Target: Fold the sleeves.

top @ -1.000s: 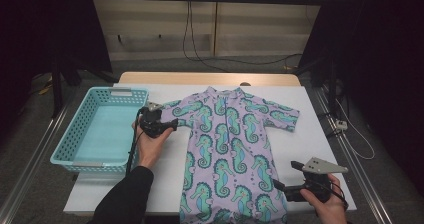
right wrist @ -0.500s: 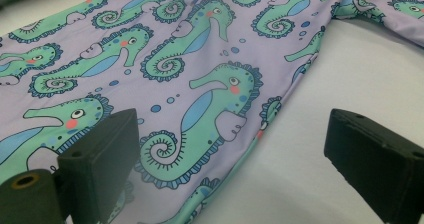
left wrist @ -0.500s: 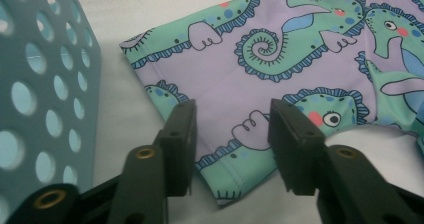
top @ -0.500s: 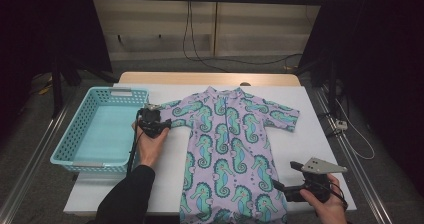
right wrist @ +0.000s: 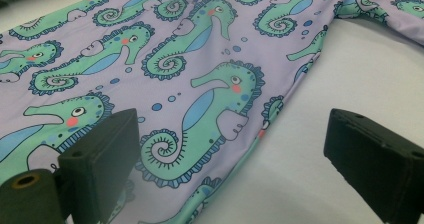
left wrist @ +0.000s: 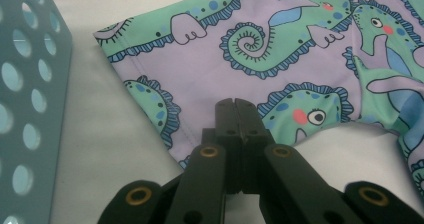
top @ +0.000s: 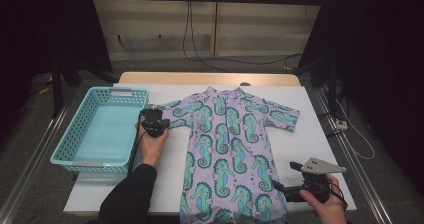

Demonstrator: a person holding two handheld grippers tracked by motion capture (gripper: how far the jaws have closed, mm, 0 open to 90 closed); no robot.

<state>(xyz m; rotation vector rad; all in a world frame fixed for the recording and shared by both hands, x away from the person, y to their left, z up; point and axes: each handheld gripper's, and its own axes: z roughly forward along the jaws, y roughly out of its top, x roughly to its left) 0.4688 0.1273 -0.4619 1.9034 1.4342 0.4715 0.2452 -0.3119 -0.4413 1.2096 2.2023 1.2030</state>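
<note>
We saw a lilac suit (top: 227, 154) printed with green seahorses lying flat on the white table (top: 320, 144), collar toward the far edge and legs running to the near edge. A pale blue basket (top: 102, 129) sat at the table's left, just beside the suit's left sleeve (top: 175, 109).

Our left gripper (top: 152, 121) rested at that sleeve, held from behind by the left hand (top: 151, 146) in a dark cuff. In the left gripper view its jaws stood pressed together over the sleeve's hem (left wrist: 170, 129), the tips (left wrist: 237, 106) lying on the cloth; we could not tell whether any fabric was caught between them. The basket's holed wall (left wrist: 27, 109) showed at the left edge of that view, close to the sleeve's end.

Our right gripper (top: 280, 186) lay low near the table's near right corner, held in the right hand (top: 325, 204), its grey plate (top: 320, 165) on top. It pointed left at the suit's lower right side. In the right gripper view the jaws stood wide apart: the left one (right wrist: 102, 154) hung over the printed cloth, the right one (right wrist: 372, 154) over bare table, with the suit's edge (right wrist: 265, 134) running between them. Nothing was held in them.
</note>
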